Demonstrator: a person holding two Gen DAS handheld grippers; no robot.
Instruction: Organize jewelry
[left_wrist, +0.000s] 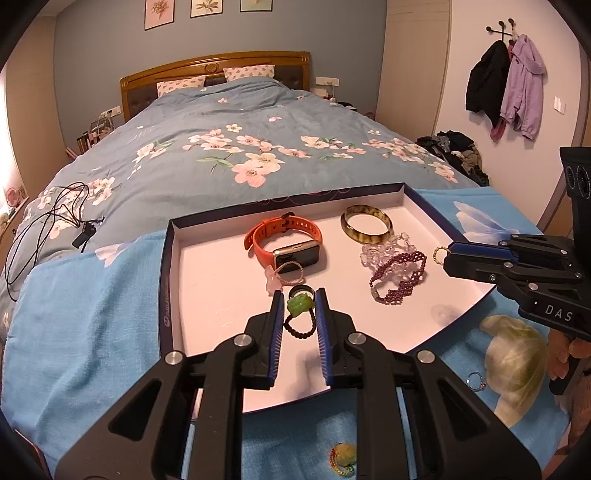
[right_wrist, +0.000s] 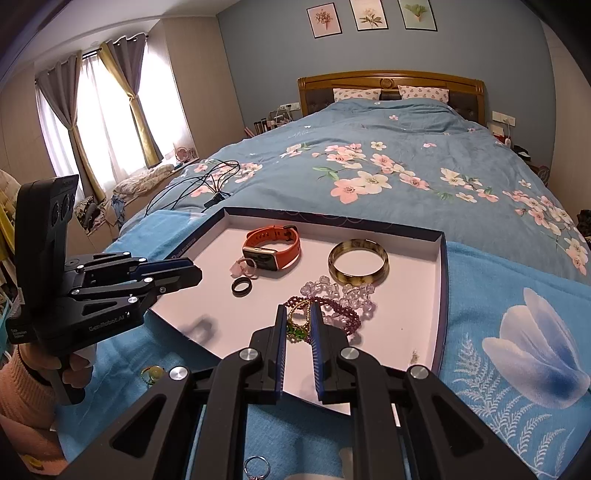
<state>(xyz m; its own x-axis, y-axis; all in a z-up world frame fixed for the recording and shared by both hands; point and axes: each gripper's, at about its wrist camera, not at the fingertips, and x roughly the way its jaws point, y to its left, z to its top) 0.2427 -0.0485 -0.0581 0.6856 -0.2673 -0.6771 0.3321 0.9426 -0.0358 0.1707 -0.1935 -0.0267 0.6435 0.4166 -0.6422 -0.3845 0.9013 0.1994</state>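
A blue floral quilt (left_wrist: 236, 147) covers the wooden-headboard bed (right_wrist: 391, 79). Black tangled cables (left_wrist: 44, 221) lie on it. A purple jacket (left_wrist: 524, 85) hangs on the wall.

bed (left_wrist: 229, 147) | light-blue cloth (left_wrist: 81, 314) on it | tray (left_wrist: 166, 266) on cloth | black cable (left_wrist: 44, 221)

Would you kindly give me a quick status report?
Left gripper shut on green-charm bracelet above tray. Right gripper shut on gold bracelet. Nothing blocking.

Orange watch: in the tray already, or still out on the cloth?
In. The orange watch lies on the tray floor, strap looped, near the far wall, beside the amber bangle.
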